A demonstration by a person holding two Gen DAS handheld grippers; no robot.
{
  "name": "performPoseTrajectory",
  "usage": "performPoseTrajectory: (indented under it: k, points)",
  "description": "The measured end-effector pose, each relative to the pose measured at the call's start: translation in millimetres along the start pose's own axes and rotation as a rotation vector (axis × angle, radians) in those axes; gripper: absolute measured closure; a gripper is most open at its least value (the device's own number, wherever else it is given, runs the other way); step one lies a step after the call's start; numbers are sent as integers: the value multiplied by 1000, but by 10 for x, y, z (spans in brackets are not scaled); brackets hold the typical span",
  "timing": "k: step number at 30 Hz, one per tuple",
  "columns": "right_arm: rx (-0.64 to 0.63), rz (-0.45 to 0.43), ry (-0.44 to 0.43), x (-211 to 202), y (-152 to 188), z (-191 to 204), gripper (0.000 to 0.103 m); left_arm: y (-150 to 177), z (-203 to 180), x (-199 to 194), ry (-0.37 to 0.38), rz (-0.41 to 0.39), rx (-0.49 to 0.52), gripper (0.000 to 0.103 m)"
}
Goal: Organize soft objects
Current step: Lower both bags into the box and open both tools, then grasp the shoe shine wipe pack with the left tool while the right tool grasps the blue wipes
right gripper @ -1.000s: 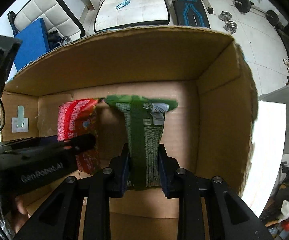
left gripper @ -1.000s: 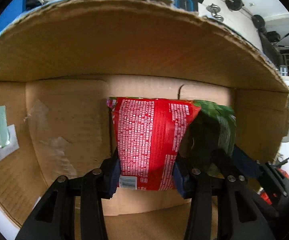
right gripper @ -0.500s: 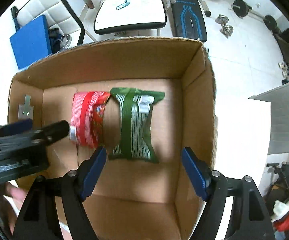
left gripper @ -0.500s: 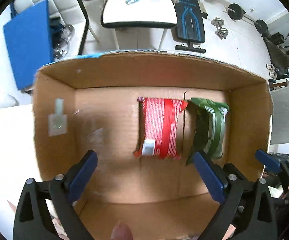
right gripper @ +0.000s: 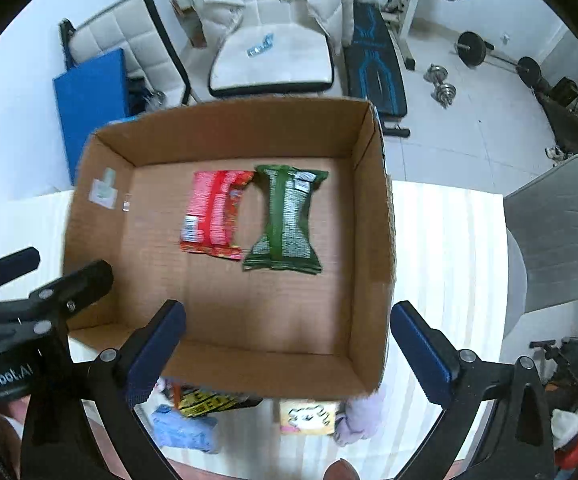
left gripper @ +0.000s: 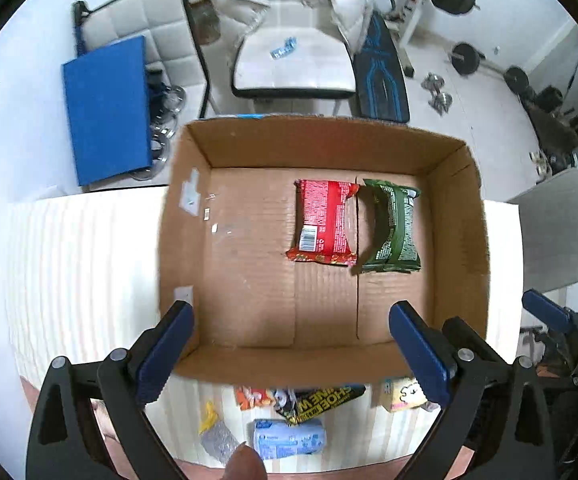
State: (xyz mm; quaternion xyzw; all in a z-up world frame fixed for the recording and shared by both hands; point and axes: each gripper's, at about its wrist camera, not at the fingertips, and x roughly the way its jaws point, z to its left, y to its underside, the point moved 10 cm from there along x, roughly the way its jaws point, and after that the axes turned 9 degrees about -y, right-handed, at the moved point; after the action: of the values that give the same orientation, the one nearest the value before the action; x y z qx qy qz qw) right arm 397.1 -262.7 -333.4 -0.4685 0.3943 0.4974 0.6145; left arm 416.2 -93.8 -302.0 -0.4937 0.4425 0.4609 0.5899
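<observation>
A red snack packet and a green snack packet lie side by side on the floor of an open cardboard box. My left gripper is open and empty, raised above the box's near wall. My right gripper is open and empty, also above the near wall. Several soft packets lie on the table in front of the box: a blue pack, a black and yellow packet, a pale yellow pack.
The box stands on a white table. Behind the table are a white chair with a jacket, a blue pad, a weight bench and dumbbells. A grey chair stands at the right. The left gripper's body shows at the right view's left edge.
Both grippers let go of their packets, opened wide and pulled up and back out of the box. The red and green packets now lie on the box floor.
</observation>
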Motion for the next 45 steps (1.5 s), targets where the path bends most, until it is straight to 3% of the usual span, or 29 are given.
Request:
performPoseTrajectory:
  k: [4, 6, 10, 14, 16, 19, 25, 30, 36, 40, 45]
  points:
    - [-10, -54, -43, -298, 165, 118, 0, 296, 192, -213, 7, -21, -84, 3]
    - [-11, -74, -40, -417, 318, 107, 0, 618, 282, -204, 53, 3, -160, 3]
    - [3, -61, -57, -404, 838, 2, 0, 1422, 502, 198, 99, 136, -274, 3]
    - [6, 25, -107, -97, 1425, -35, 0, 2250, 768, 803, 65, 294, -344, 3]
    - [-101, 84, -134, 119, 1709, 156, 0, 2577, 943, 994, 13, 330, -351, 3]
    - [-336, 165, -97, 444, 2008, 534, 0, 2960, 1138, 1136, -36, 358, -362, 3]
    - [-792, 281, -10, 1024, 2430, 1293, 0, 3374, 1330, 1295, -78, 377, -402, 3]
    - [-899, 371, 30, 1474, 2629, 1501, 7, 3554, 1424, 1325, -116, 372, -399, 3]
    - [-777, 385, 72, 1594, 2759, 1284, 40, 3503, 1383, 1242, -149, 336, -354, 3]
    - [-487, 421, 28, 1456, 2821, 858, 47, 3234, 1079, 1107, -176, 250, -207, 3]
    - [-195, 389, 3, 1218, 2917, 204, 49, 2644, 391, 932, -172, 111, 75, 3]
